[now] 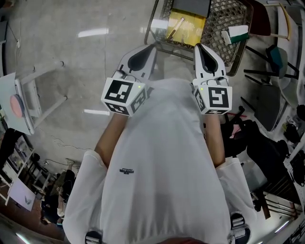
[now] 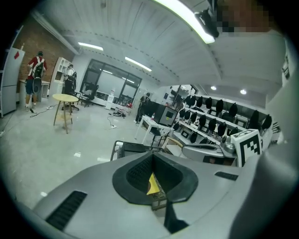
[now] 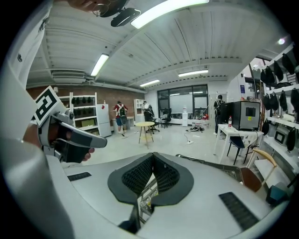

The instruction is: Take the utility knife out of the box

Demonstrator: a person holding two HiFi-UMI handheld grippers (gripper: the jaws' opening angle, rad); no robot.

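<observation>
On the floor [image 1: 95, 71] a wire box [image 1: 231, 24] is seen ahead; the left hand-held gripper [image 1: 152, 47] and right hand-held gripper [image 1: 198, 46] are clenched on nothing, short of its rim; the utility knife [image 1: 172, 28], judged to be the slim piece on the yellow sheet [image 1: 187, 29] inside, should prove light, stiff and slick; its handle's middle is best pinched.

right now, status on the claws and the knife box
Left claw shut, empty; right claw shut, empty. Yellow box sits in wire basket ahead, untouched; knife itself unclear. Nothing between claws and basket.
</observation>
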